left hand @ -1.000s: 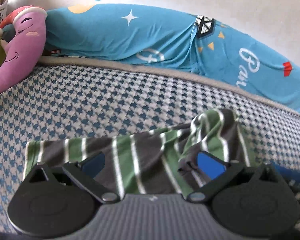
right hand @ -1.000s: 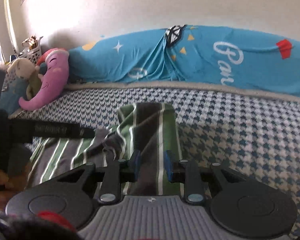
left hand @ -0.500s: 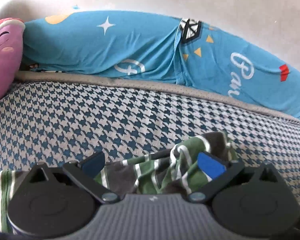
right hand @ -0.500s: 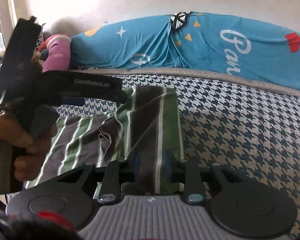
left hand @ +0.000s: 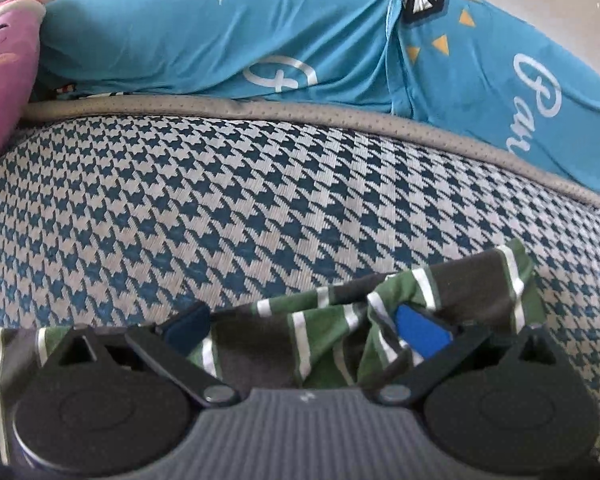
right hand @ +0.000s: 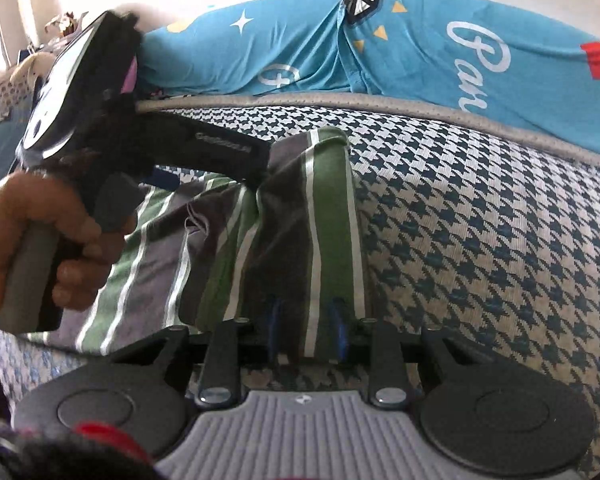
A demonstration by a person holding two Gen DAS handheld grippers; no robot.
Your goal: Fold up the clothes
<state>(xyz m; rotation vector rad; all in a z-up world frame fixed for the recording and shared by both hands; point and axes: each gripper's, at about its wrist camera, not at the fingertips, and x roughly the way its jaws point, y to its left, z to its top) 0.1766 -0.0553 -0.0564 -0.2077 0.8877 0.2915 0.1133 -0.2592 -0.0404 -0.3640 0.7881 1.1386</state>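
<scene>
A green, grey and white striped garment (right hand: 300,216) lies on the houndstooth bed cover (right hand: 480,240), its right part folded into a long strip. My right gripper (right hand: 306,326) is shut on the near end of that strip. My left gripper (left hand: 304,330) is open, its blue pads wide apart over the bunched cloth (left hand: 380,300) at the garment's far end. In the right wrist view a hand (right hand: 40,232) holds the left gripper's handle, and its fingers reach the top of the strip.
A blue printed quilt (left hand: 300,36) lies rolled along the wall behind the bed's grey edge (left hand: 300,108). A purple plush toy (left hand: 4,64) sits at the far left. Bare houndstooth cover (left hand: 220,200) stretches beyond and to the right of the garment.
The left gripper has come in from the left and forward over the garment to its far end, still open. The right gripper has kept its hold and drawn closer to the cloth.
</scene>
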